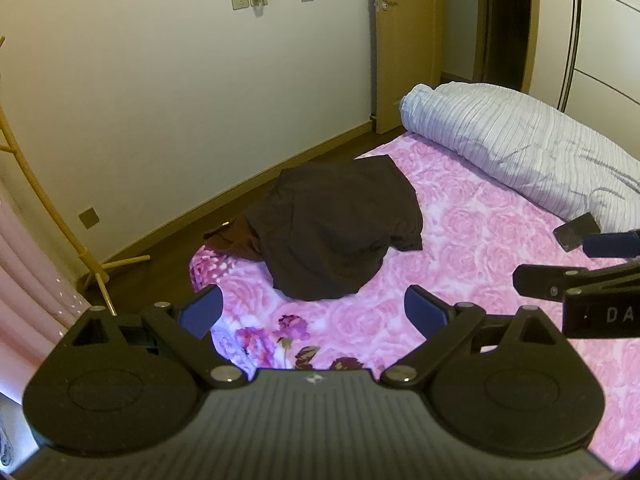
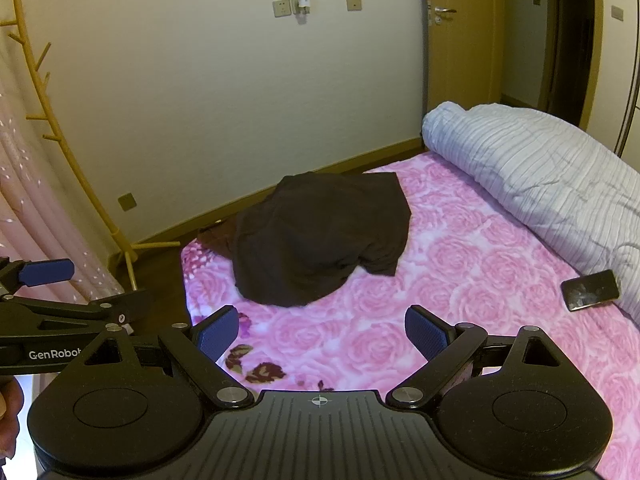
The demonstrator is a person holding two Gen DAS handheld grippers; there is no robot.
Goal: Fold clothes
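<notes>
A dark brown garment [image 1: 328, 228] lies crumpled in a heap on the pink rose-patterned bed sheet [image 1: 480, 240], near the bed's far left corner, with part of it hanging over the edge. It also shows in the right wrist view [image 2: 316, 240]. My left gripper [image 1: 312, 312] is open and empty, held above the sheet just short of the garment. My right gripper [image 2: 320, 336] is open and empty, also short of the garment. Each gripper shows at the side of the other's view.
A rolled striped grey quilt [image 2: 540, 184] lies along the bed's right side, with a black phone [image 2: 590, 290] beside it. A yellow coat stand [image 2: 60, 160] and pink curtain [image 2: 24, 208] stand at the left. The wall and a wooden door [image 2: 460, 40] are behind.
</notes>
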